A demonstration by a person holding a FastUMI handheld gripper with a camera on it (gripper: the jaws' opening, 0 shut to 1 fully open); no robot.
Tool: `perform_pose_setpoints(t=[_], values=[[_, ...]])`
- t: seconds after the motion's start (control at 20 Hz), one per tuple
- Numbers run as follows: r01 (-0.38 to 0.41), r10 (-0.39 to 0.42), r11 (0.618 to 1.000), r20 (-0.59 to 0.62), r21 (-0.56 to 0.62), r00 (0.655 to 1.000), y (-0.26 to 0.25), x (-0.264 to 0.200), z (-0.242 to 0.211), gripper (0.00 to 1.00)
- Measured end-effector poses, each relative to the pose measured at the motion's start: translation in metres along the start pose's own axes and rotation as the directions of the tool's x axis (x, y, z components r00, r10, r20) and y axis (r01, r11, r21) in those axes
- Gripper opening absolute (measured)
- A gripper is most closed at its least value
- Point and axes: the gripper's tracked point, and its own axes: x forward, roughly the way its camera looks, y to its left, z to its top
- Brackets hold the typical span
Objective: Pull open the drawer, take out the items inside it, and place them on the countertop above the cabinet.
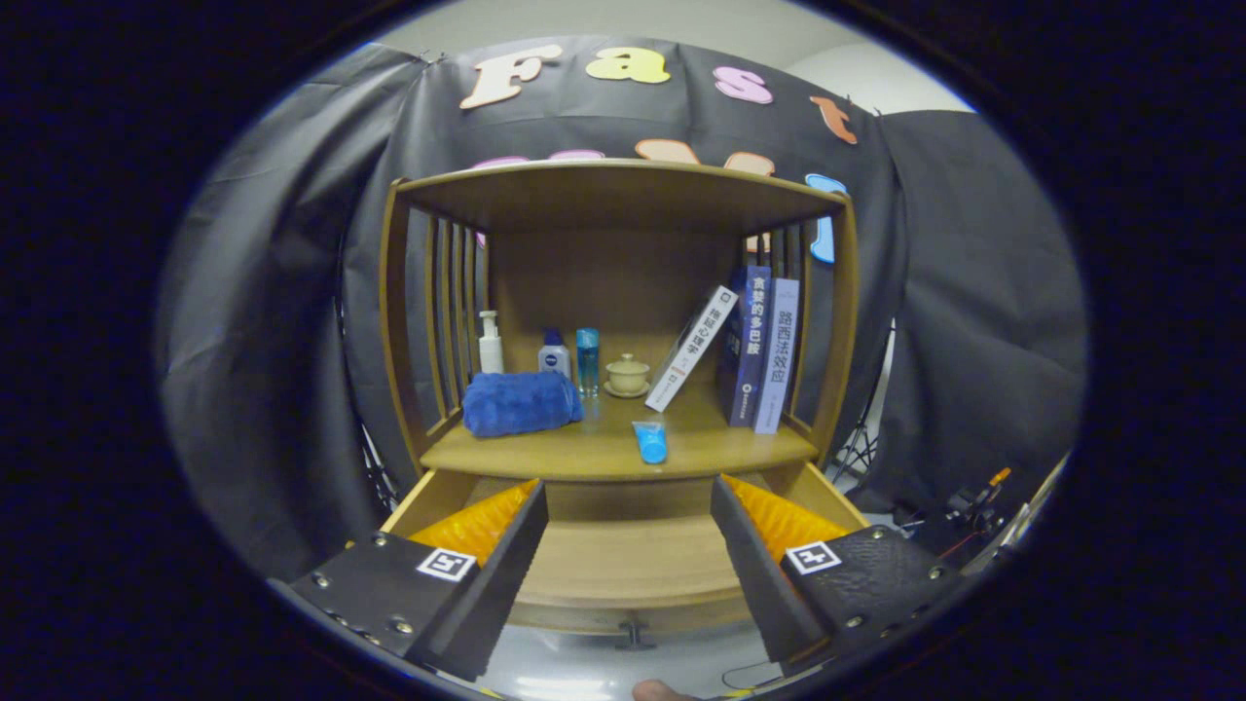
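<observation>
The wooden cabinet (623, 195) stands straight ahead, and its drawer (633, 560) below the countertop is pulled out toward me. My gripper (628, 495) is open above the drawer, with nothing between its widely spread fingers. Between them I see the drawer's bare wooden floor; the fingers hide its left and right sides. The drawer's knob (635, 638) points at me below its front panel. On the countertop (720, 450) a small blue tube (650, 441) lies near the front edge, just beyond the fingertips. A rolled blue towel (521, 402) lies at the left.
Behind the towel stand a white pump bottle (490, 343), a small capped bottle (554, 358), a blue bottle (587, 360) and a lidded cup (627, 375). Books (764, 346) lean at the right. Slatted sides and a top board enclose the shelf. Cables and a stand (959, 506) sit at lower right.
</observation>
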Motion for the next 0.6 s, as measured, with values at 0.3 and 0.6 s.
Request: perform_pose_setpoints(t=[0.3, 0.6], values=[[0.014, -0.014, 1.000, 0.027, 0.025, 1.000, -0.023, -0.028, -0.039, 1.00], [0.032, -0.031, 0.999, 0.038, -0.032, 0.999, -0.042, -0.032, -0.088, 1.00]])
